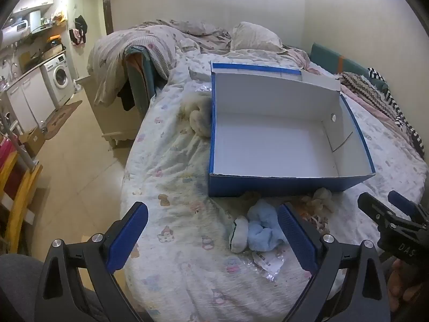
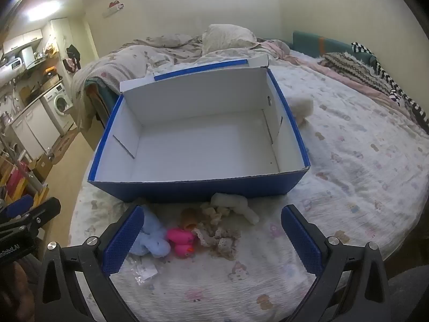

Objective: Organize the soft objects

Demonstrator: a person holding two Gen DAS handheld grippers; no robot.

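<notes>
An open blue box (image 1: pixel 289 185) (image 2: pixel 203 189) with a white, empty inside stands on the bed. In front of it lies a small pile: a light blue soft toy (image 1: pixel 264 229) (image 2: pixel 151 238), a white sock (image 1: pixel 239 233), pink rubber ducks (image 2: pixel 182 241), a cream plush piece (image 2: pixel 233 204) (image 1: pixel 321 197) and lace fabric (image 2: pixel 219 237). Another cream plush (image 1: pixel 198 118) lies left of the box, and one (image 2: pixel 303 108) to its right. My left gripper (image 1: pixel 213 233) is open and empty, near the blue toy. My right gripper (image 2: pixel 211 236) is open and empty above the pile.
A clear plastic bag (image 1: pixel 268 264) (image 2: pixel 144 271) lies near the front bed edge. Crumpled quilts and a pillow (image 1: pixel 252 37) lie behind the box. Striped and knitted cloths (image 2: pixel 375 75) lie at the far right. A washing machine (image 1: pixel 60 77) and a yellow rack (image 1: pixel 18 196) stand on the left.
</notes>
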